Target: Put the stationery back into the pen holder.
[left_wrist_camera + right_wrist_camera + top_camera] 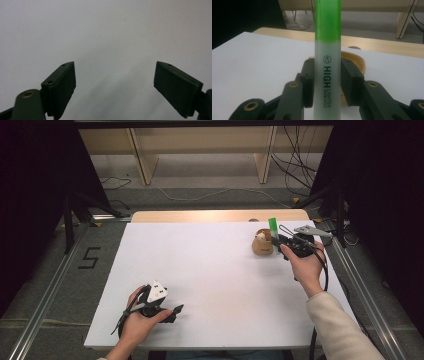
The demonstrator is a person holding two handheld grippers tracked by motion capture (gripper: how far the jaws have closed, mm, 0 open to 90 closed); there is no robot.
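Observation:
A highlighter with a green cap and a whitish body marked HIGHLIGHTER stands upright between the jaws of my right gripper, which is shut on its body. From the high view the highlighter is held at the table's far right, right beside a small tan wooden holder; my right gripper is next to that holder. The holder's rim peeks out behind the jaws. My left gripper rests low at the near left, open, with nothing between its pads.
A white board covers the table, with a strip of bare wood at its far edge. Metal rails run along both sides. Wooden legs and cables lie on the floor beyond.

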